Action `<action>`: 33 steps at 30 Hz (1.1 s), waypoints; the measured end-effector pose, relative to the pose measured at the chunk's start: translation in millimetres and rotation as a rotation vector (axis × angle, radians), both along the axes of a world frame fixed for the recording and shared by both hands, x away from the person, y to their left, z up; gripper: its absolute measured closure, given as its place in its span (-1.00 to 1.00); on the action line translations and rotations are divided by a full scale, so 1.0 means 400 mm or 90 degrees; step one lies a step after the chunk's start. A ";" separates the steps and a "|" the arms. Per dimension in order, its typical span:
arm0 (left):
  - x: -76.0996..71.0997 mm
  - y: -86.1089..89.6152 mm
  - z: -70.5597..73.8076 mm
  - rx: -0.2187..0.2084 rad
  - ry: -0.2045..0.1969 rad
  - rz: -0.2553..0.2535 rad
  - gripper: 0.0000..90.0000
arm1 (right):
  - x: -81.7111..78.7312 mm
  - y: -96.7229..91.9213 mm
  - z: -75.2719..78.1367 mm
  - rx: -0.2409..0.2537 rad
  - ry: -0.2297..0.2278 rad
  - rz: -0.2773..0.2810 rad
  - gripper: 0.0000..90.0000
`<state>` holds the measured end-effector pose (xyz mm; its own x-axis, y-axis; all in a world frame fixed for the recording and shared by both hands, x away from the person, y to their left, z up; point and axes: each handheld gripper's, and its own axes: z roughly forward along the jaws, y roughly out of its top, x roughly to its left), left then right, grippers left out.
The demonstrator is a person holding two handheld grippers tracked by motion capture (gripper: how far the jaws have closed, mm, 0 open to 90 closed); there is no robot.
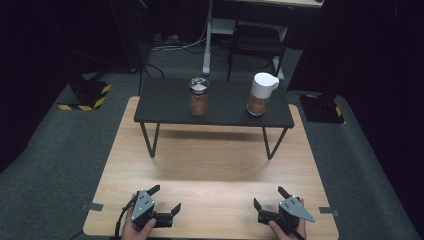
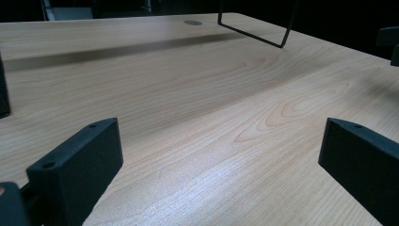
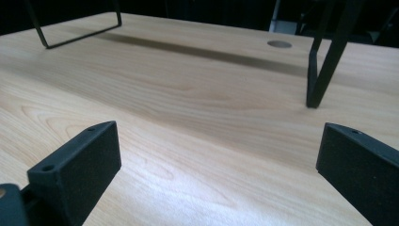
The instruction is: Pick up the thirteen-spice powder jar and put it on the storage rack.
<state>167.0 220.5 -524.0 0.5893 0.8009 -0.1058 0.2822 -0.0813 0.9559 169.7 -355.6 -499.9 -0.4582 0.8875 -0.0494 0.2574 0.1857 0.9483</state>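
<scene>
The left claw (image 1: 167,198) rests low at the near edge of the light wooden surface (image 1: 215,165), toward its near left corner, jaws spread wide and holding nothing; in the left gripper view (image 2: 216,150) bare wood grain lies between them. The right claw (image 1: 270,197) sits toward the near right corner, likewise released and empty, its jaws far apart in the right gripper view (image 3: 216,150).

Outward from both, across open wood, stands the low black shelf on thin wire legs (image 1: 165,102), spanning the far half of the surface. On it are 2 containers of brown powder: a clear glass jar with a silver metal lid (image 1: 198,96) a little left of the shelf's middle, and a clear jar with a tall white spouted cap (image 1: 261,94) toward the shelf's right end. Both stand upright, well apart from each other.

The relation that matters: each jar lies straight ahead and above its claw's level. The silver-lidded jar is nearer the left claw, the white-capped one nearer the right, so a reach probably goes forward and up, meeting an upright body from the side.
</scene>
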 end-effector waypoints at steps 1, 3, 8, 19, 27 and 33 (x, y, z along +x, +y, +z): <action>0.000 0.000 0.000 0.001 0.000 0.000 -0.99 | 0.000 -0.001 0.001 -0.001 0.004 -0.002 -1.00; -0.001 -0.001 0.000 0.002 -0.002 -0.001 -0.99 | 0.001 -0.001 0.004 -0.012 0.014 -0.007 -1.00; 0.000 -0.001 0.001 0.003 -0.001 -0.001 -0.99 | 0.005 0.003 0.018 -0.031 0.036 -0.022 -1.00; -0.001 -0.006 0.004 0.009 0.001 0.002 -0.99 | 0.012 0.005 0.034 -0.036 0.069 -0.048 -1.00; -0.003 -0.015 0.008 0.023 -0.002 -0.002 -0.99 | 0.005 0.023 0.038 -0.069 0.066 -0.048 -0.99; -0.005 -0.012 0.005 0.021 -0.007 -0.003 -0.99 | 0.006 0.028 0.042 -0.084 0.068 -0.041 -0.99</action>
